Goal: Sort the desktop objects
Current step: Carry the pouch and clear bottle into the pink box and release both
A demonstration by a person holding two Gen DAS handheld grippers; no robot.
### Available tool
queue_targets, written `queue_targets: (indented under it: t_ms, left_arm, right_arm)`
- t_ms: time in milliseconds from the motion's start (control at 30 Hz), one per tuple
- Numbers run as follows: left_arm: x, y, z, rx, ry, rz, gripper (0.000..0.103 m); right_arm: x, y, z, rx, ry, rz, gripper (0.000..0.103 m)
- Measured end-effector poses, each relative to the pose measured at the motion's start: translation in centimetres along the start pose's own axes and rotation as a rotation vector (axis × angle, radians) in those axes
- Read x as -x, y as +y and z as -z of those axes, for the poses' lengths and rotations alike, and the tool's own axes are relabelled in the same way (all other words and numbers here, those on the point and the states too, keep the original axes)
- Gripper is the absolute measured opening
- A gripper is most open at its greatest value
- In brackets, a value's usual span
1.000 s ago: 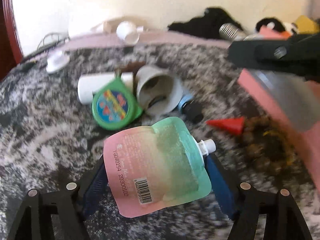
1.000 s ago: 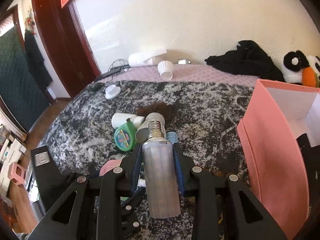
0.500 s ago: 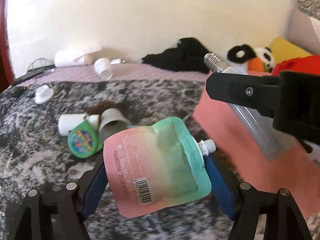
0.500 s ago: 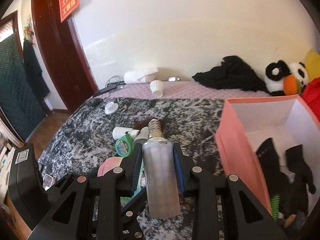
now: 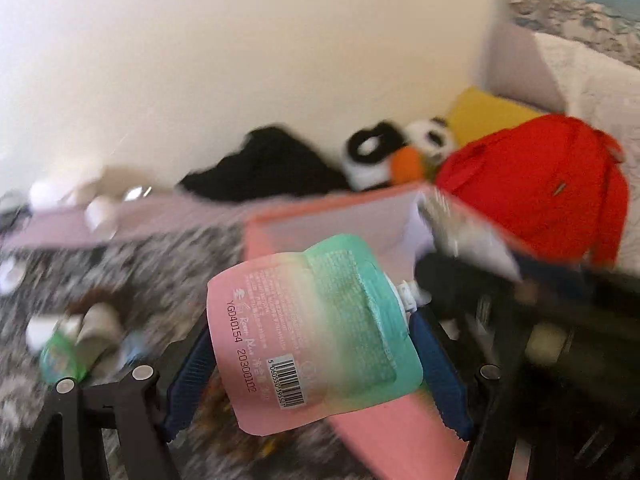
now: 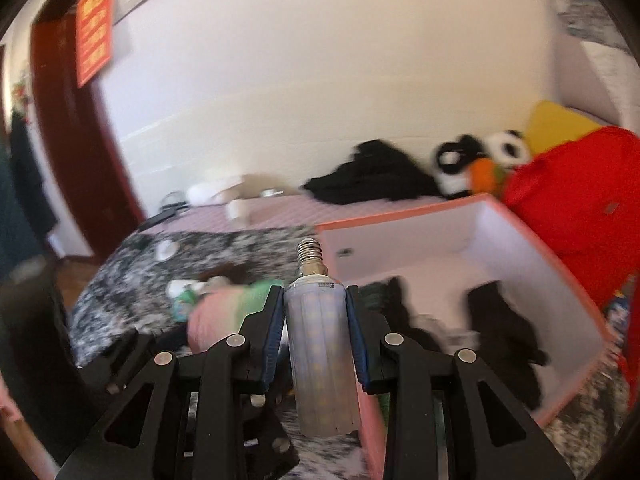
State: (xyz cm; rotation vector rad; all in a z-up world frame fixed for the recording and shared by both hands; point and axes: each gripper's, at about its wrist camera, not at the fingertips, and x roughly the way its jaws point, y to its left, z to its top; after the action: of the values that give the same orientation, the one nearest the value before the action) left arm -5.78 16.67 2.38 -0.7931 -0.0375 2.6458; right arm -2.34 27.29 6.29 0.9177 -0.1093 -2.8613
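- The pouch (image 5: 316,328) sits clamped between the jaws of our left gripper (image 5: 316,364), held across its flat body with the white spout (image 5: 410,294) poking out past the right-hand jaw.
- We judge it soft and light, probably slick film; a squeeze across the middle will buckle it, so the stiffer seam edges or the spout neck look like the better hold.
- The bulb (image 6: 320,344) is clamped between the jaws of our right gripper (image 6: 316,340), gripped on its frosted barrel, with the metal screw cap (image 6: 310,254) pointing forward, beyond the jaw tips.
- We take it as light, rigid and smooth, and breakable if dropped; the barrel is the right place to hold it, not the cap.
- The pink box (image 6: 516,220) lies ahead and right of the right jaws, open-topped, with dark things (image 6: 504,336) already inside; it looks to us like the sorting bin.
- Ahead and left of both jaws, the table (image 6: 120,280) wears a mottled black-and-white cover, likely soft, with a green round thing (image 5: 60,358) and white bits on it, too blurred to name.
- Behind the box: a pale wall, a dark heap of cloth (image 6: 372,178), a panda toy (image 6: 480,156), a red bag (image 6: 580,204).
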Motion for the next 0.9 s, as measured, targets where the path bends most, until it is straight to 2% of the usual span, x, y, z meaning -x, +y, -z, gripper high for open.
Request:
queue_targets:
  t_ms: [100,200,233,300,333,367,433,600,900]
  left_arm:
    - [-1.4,-3.0,-1.2,-0.052,0.000,0.034,0.079]
    - [-3.3,-5.0,-1.4,-0.073,0.040,0.075,0.081]
    - [-3.9,-5.6,-1.2,-0.086,0.058,0.092,0.084]
    - [-4.8,-6.3,-0.9,-0.097,0.070,0.076,0.096]
    - [-5.0,-6.5,-0.9,-0.094,0.067,0.055,0.102]
    - [-5.2,-6.7,-0.9,-0.094,0.066,0.036,0.102]
    - [-5.4,-6.8,-0.9,-0.098,0.063,0.034,0.102]
    - [-5.7,-6.8,-0.7,-0.083,0.069,0.029,0.102]
    - [-4.7,-6.5,-0.7,-0.080,0.052,0.013,0.102]
  right_arm:
    - [1.5,-3.1,-0.1,-0.071,-0.037,0.069,0.033]
    - [2.4,-6.4,-0.1,-0.164,-0.068,0.131,0.033]
    - [2.5,-7.3,0.0,-0.188,-0.073,0.143,0.034]
    - [2.6,-8.4,0.1,-0.226,-0.082,0.157,0.038]
    - [2.7,-9.0,0.1,-0.246,-0.086,0.164,0.054]
    - [2.8,-9.6,0.2,-0.265,-0.091,0.170,0.074]
    - [2.9,-10.8,0.3,-0.303,-0.099,0.184,0.086]
    - [3.2,-13.4,0.5,-0.390,-0.120,0.214,0.087]
    - [3.3,-12.4,0.1,-0.380,-0.117,0.206,0.087]
